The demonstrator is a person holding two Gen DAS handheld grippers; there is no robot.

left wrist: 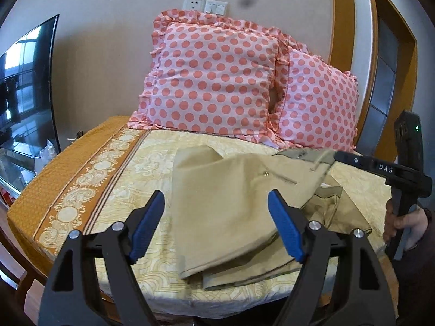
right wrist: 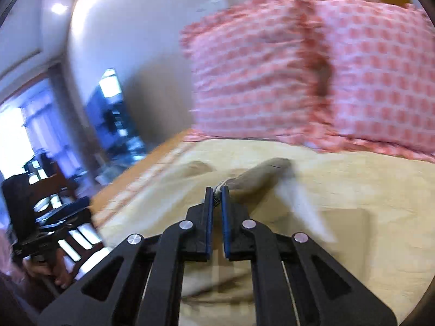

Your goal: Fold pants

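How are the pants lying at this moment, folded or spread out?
Partly folded: the pants lie doubled in layers on the bed, while the right tongs lift one end; the left tongs hang open.

Black tongs (left wrist: 216,225), blue ribbed pads (left wrist: 285,228), silver screws (four apiece), "DAS" lettering, green light

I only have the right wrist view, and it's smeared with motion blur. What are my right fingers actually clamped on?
Observer: The right gripper pinches what looks like the waist end of the khaki pants, held up off the bedspread.
Operator: And the left one?
Observer: The left gripper is open and holds nothing, its fingers spread over the pants' leg end.
Operator: Where are the hems?
Observer: They lie stacked and flat near the bed's front edge.
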